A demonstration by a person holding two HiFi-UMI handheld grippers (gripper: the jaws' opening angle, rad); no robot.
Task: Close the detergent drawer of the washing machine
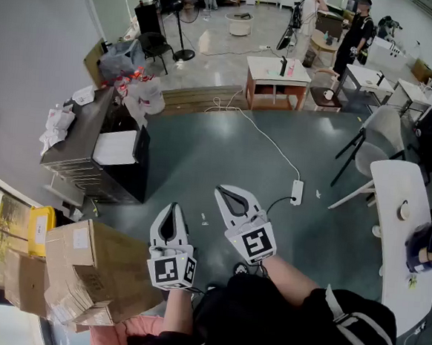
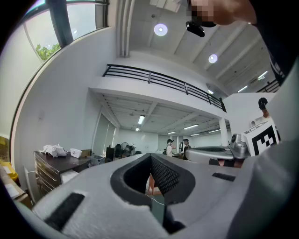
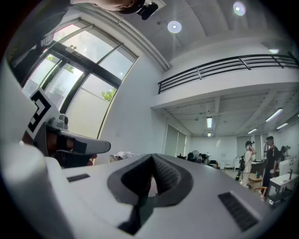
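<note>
A grey-green floor [image 1: 201, 167] runs past a dark cabinet [image 1: 91, 151], cardboard boxes [image 1: 82, 269] and a white tabletop [image 1: 402, 220]; round ceiling lights [image 2: 160, 30] glow overhead.

Cardboard boxes [image 1: 89, 266] are stacked at lower left, just beside a yellow container [image 1: 42, 225]. A dark cabinet [image 1: 90, 158] carries crumpled white bags [image 1: 56, 124]. A white power strip [image 1: 297, 192] lies on the grey-green floor [image 1: 194, 166], and its cable trails away across it. A long white table [image 1: 395, 212] stands at right.

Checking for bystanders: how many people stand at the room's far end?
2: a person in light clothes by the tables, a person in dark clothes just right of them. Furniture may hide others.
</note>
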